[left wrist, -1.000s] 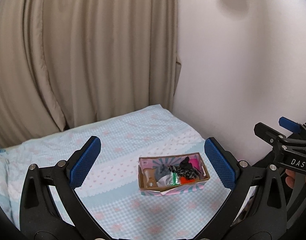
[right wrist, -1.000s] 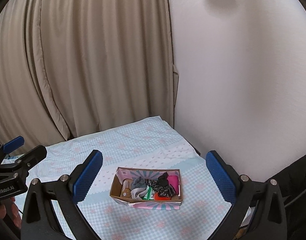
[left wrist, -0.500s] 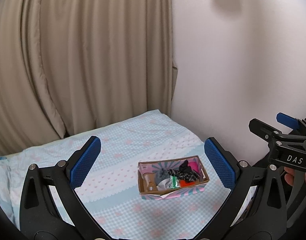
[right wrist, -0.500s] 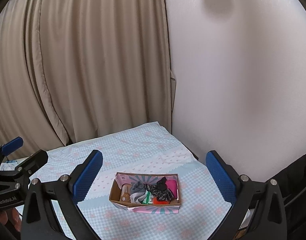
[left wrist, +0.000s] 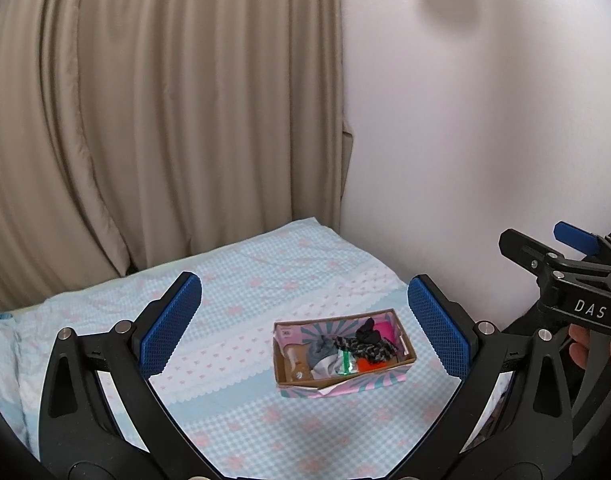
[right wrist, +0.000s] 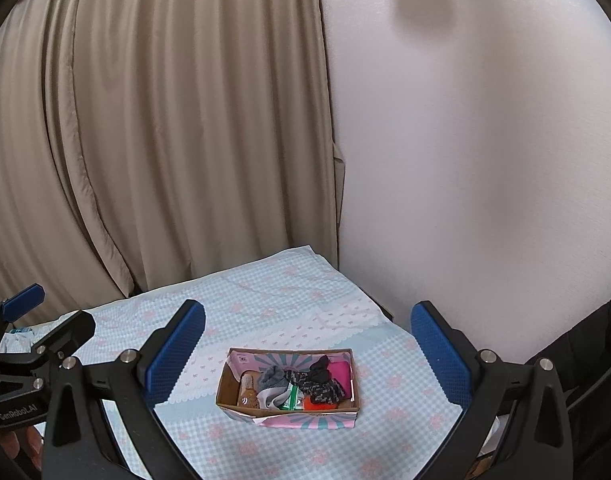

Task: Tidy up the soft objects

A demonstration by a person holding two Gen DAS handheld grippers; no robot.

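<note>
A small cardboard box (left wrist: 408,351) with pink and teal print stands on a light blue checked bed cover (left wrist: 241,320); it also shows in the right wrist view (right wrist: 223,380). It holds several soft items: a grey cloth (left wrist: 320,354), a black patterned cloth (left wrist: 367,343), a pink piece (left wrist: 385,329), an orange piece (left wrist: 367,365) and a brown toy (left wrist: 296,364). My left gripper (left wrist: 305,328) is open and empty, well above and in front of the box. My right gripper (right wrist: 307,354) is open and empty, held likewise.
Beige curtains (left wrist: 165,120) hang behind the bed and a white wall (left wrist: 485,140) runs along its right side. The right gripper's body (left wrist: 577,292) shows at the left view's right edge; the left gripper's body (right wrist: 21,352) shows at the right view's left edge.
Both grippers have drawn back and up a little, so the box sits lower and smaller in both views. The box and its contents have not moved.
</note>
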